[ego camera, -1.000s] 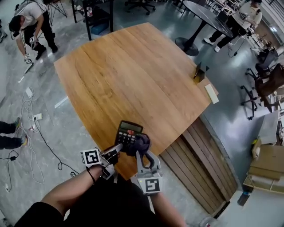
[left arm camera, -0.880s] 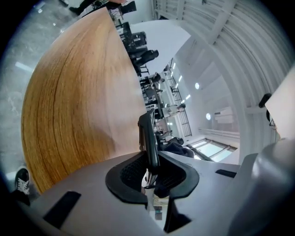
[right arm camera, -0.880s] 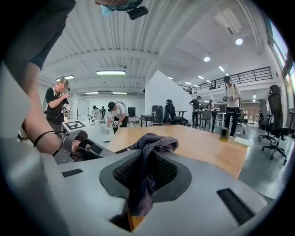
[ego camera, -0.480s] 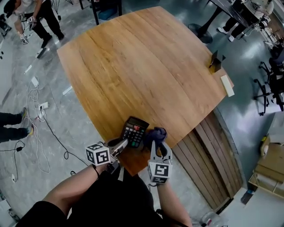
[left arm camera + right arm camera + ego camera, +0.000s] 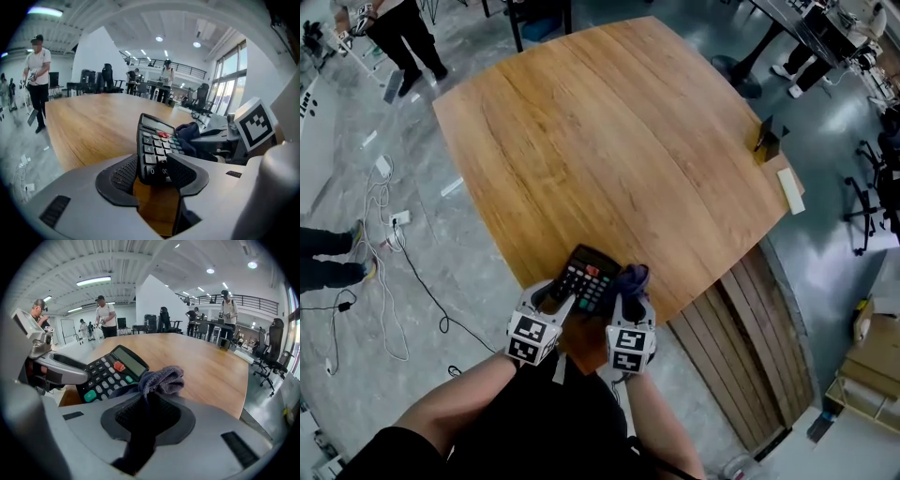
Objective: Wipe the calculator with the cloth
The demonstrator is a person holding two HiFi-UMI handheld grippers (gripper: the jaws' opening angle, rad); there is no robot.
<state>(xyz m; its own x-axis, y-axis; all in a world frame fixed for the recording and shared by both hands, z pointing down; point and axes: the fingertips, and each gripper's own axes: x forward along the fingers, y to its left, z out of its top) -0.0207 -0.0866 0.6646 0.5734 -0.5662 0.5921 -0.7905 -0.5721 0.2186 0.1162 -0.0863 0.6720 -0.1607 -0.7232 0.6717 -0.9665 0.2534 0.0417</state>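
Head view shows that both grippers are lower than one second ago, close to the near edge of the worktop (image 5: pixel 609 141). At that time the calculator (image 5: pixel 584 277) was lifted and tilted in the left gripper (image 5: pixel 152 171). Now it seems to lie on the wood, keys up, just inside the near edge. The jaws of the left gripper have just been opening and stand wide apart. The bottom edge of the calculator is between the pads, but they do not press on it. The right gripper (image 5: pixel 147 416) is clamped on the cloth (image 5: pixel 161 378), which bunches out in front of the jaws and touches the right side of the calculator.

I judge that the calculator was put down and released. Either the wiping in the air is done, or more strokes will follow with the calculator resting flat. With no grip on it, it could slide under the cloth.

The calculator is a flat rectangle of hard black plastic with small pale keys, one red key, some green keys and a dark display. The cloth is soft, fluffy and crumpled, dark grey-blue. The worktop is smooth warm-brown wood with long grain lines and rounded corners. Each gripper has a smooth grey body, and the pads are black with a fine dotted pattern
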